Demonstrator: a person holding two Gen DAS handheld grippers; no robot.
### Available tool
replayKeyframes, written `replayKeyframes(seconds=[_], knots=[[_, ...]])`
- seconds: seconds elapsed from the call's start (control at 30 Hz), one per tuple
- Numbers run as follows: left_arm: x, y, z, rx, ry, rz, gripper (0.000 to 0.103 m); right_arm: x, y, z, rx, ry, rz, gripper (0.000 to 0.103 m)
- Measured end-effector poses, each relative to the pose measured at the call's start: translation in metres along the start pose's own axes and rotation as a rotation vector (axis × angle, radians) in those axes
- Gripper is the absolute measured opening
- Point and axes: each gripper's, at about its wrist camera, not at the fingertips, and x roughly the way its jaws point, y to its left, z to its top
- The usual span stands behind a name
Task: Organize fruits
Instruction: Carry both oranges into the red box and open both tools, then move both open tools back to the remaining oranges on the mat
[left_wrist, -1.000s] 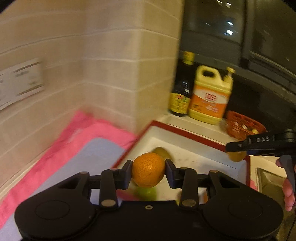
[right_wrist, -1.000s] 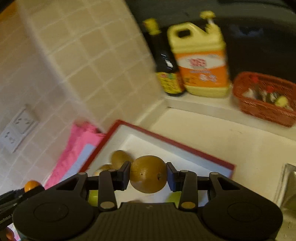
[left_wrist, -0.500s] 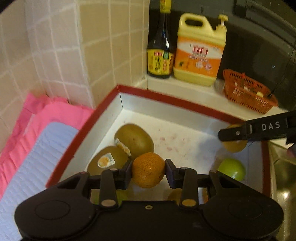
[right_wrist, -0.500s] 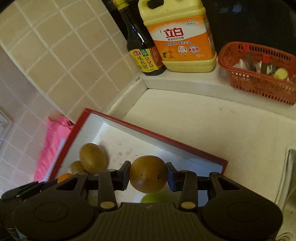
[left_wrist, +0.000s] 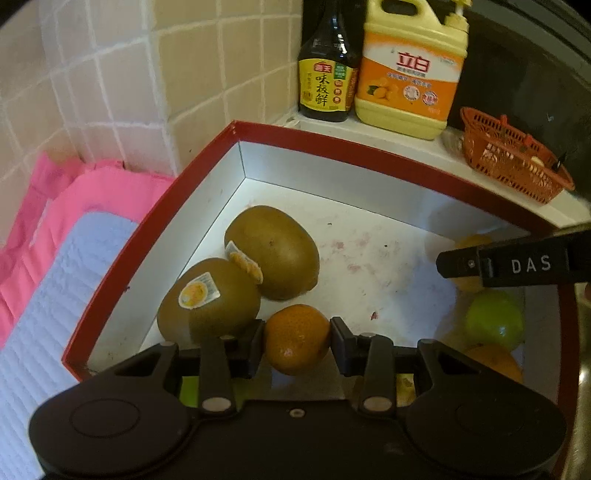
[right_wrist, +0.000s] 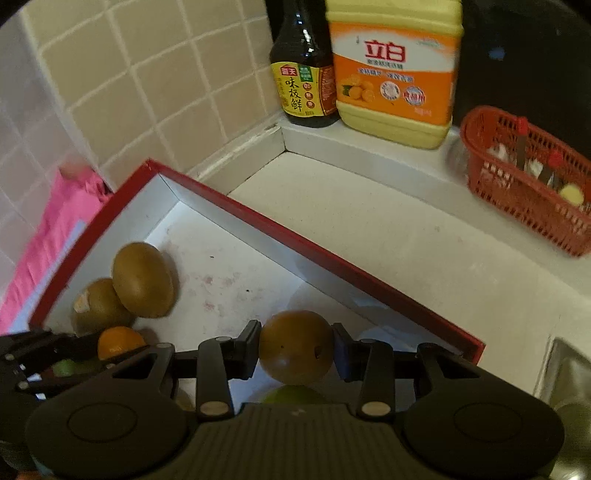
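dim warm indoor light | fisheye bending at edges | slight blur | dark corners

White counter (right_wrist: 369, 236) carries red-rimmed box (right_wrist: 332, 264), pink mat (left_wrist: 74, 199).

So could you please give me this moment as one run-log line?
left claw: shut on mandarin | right claw: shut on kiwi | both over red box

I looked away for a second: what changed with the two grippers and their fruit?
Both came down over the red-rimmed box. The left gripper carried its mandarin beside the two kiwis; the right gripper lowered its kiwi. Neither let go.
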Motion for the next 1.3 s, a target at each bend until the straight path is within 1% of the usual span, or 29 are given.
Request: replayKeyframes(seconds=[0.1,0.2,0.3,0.33,0.37,0.4,0.5,0.57,0.7,0.77,0.8,0.87,0.9,0.93,0.97,1.03,1.2,1.3], knots=[[0.001,-0.002,0.0,0.009,-0.001,0.003,0.046,0.002,-0.002,0.0,0.009,0.007,0.012,0.042],[0.002,-0.002,0.0,0.008,0.0,0.004,0.047,0.002,-0.001,0.0,-0.002,0.008,-0.001,0.042],[0.003,-0.005,0.0,0.032,0.007,0.022,0.048,0.003,-0.002,0.0,-0.001,0.014,-0.003,0.043],[0.002,-0.006,0.0,0.033,0.008,0.022,0.051,0.002,-0.003,0.001,0.004,0.017,-0.002,0.044],[0.001,-0.005,0.0,0.025,0.008,0.011,0.061,-0.001,-0.004,0.001,0.014,0.012,0.001,0.044],[-0.002,-0.003,-0.001,0.013,0.001,-0.004,0.067,-0.005,-0.006,0.002,0.025,0.004,0.011,0.045],[-0.021,0.002,-0.005,-0.016,-0.038,-0.016,0.069,-0.025,-0.011,0.003,0.045,-0.022,0.04,0.046],[-0.038,0.009,-0.008,-0.051,-0.067,-0.017,0.07,-0.045,-0.013,0.005,0.051,-0.059,0.052,0.054],[-0.08,0.029,-0.019,-0.133,-0.139,-0.023,0.073,-0.087,-0.014,0.01,0.063,-0.147,0.065,0.065],[-0.105,0.041,-0.026,-0.169,-0.176,-0.027,0.075,-0.109,-0.01,0.012,0.075,-0.18,0.072,0.072],[-0.119,0.047,-0.03,-0.185,-0.197,-0.012,0.076,-0.121,-0.006,0.012,0.078,-0.202,0.079,0.074],[-0.148,0.06,-0.038,-0.2,-0.242,0.03,0.077,-0.144,0.007,0.014,0.068,-0.248,0.108,0.083],[-0.162,0.066,-0.042,-0.201,-0.261,0.049,0.078,-0.154,0.013,0.015,0.064,-0.268,0.121,0.084],[-0.181,0.076,-0.048,-0.206,-0.283,0.081,0.078,-0.164,0.021,0.016,0.059,-0.29,0.135,0.088],[-0.194,0.083,-0.052,-0.211,-0.296,0.107,0.078,-0.173,0.029,0.018,0.059,-0.307,0.143,0.094],[-0.233,0.106,-0.068,-0.236,-0.326,0.182,0.078,-0.187,0.044,0.021,0.086,-0.339,0.168,0.099],[-0.327,0.162,-0.117,-0.324,-0.404,0.365,0.079,-0.201,0.073,0.022,0.183,-0.388,0.336,0.1],[-0.376,0.187,-0.154,-0.386,-0.427,0.489,0.08,-0.206,0.097,0.014,0.219,-0.408,0.442,0.1]])
